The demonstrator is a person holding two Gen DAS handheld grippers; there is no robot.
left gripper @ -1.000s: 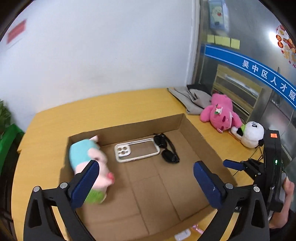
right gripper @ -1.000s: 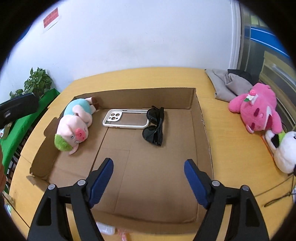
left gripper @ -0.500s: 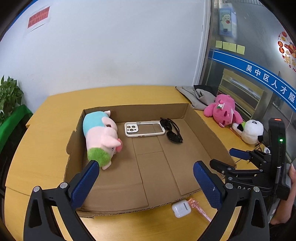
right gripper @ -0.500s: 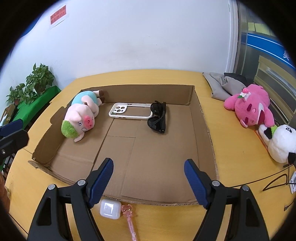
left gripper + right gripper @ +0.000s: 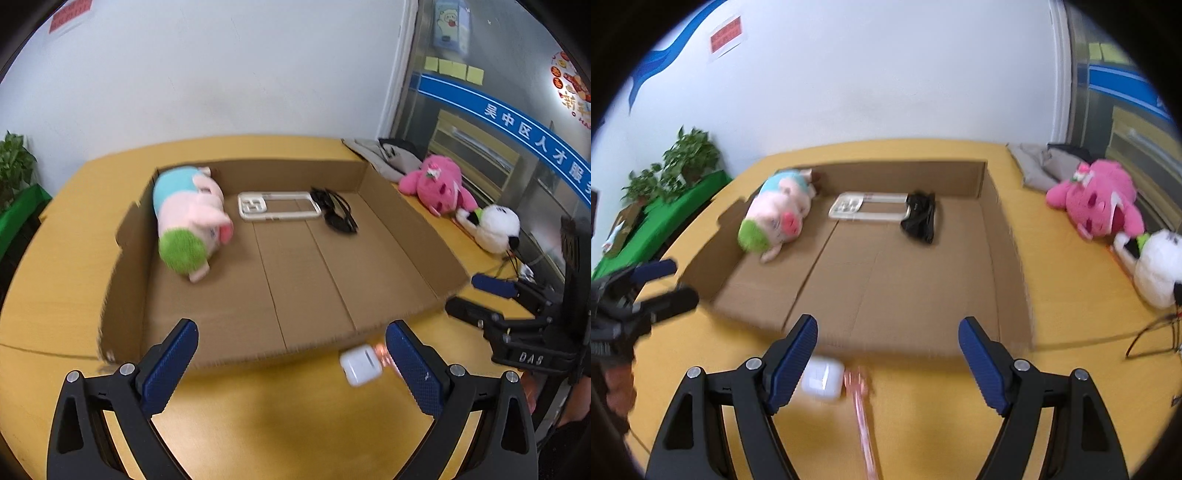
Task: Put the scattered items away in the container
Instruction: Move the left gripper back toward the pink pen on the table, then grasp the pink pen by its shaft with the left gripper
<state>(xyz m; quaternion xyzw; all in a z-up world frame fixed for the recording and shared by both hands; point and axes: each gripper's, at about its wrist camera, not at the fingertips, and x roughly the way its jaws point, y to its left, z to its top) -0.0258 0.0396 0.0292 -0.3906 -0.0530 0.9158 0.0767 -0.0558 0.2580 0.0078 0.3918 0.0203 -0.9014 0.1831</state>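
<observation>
Now I'm pulling both tongs back from the box [image 5: 406, 218], left [image 5: 291, 363] and right [image 5: 888, 356] gaping empty; the earbud case [image 5: 823, 380] is lying by my right tongs' left finger, still outside.

Matt corrugated cardboard box [image 5: 406, 221], fuzzy plush pig [image 5: 188, 221], glossy white plastic case [image 5: 823, 378].
</observation>
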